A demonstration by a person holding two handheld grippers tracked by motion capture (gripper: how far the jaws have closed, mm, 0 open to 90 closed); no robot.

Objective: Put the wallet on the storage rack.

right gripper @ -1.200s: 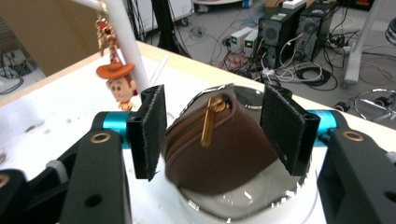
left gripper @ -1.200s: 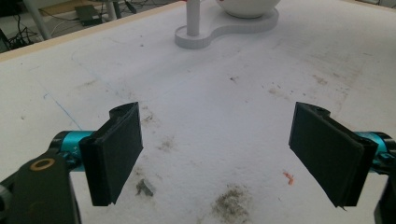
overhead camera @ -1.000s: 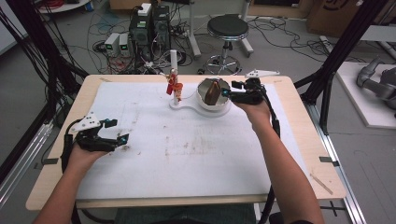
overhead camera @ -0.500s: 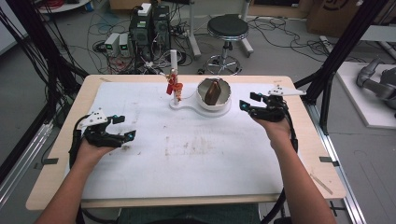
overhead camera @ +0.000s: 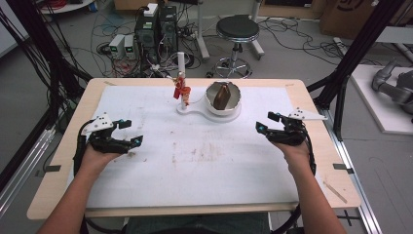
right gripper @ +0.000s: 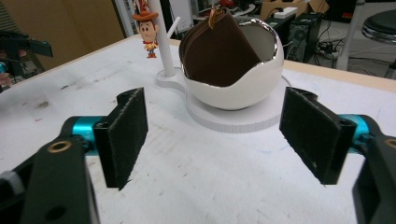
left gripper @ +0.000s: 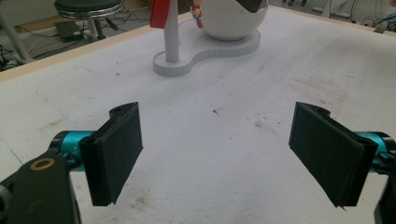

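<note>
The right tongs point(overhead camera: 272, 126) have drawn back from the bowl point(overhead camera: 223, 102) to the counter's point(overhead camera: 204, 165) right side, jaws wide and empty. The left tongs point(overhead camera: 127, 136), also open, sit at the near left. The brown pouch point(right gripper: 217, 49) rests in the bowl, so a placement looks finished.

Wooden table point(overhead camera: 311, 97) w/ white stained mat point(overhead camera: 195, 165) over most of it, centre frame. Beyond the far edge, top centre: black round stool point(overhead camera: 237, 28) on chrome base. Top left of centre: two dark PC towers point(overhead camera: 157, 27) on floor, small grey boxes point(overhead camera: 122, 46) beside them, cables point(overhead camera: 73, 44) sprawled all around. Black frame struts point(overhead camera: 358, 46) at upper right & upper left. Far right edge: white platform point(overhead camera: 380, 107) w/ grey robot arm part point(overhead camera: 394, 85) on it.
</note>
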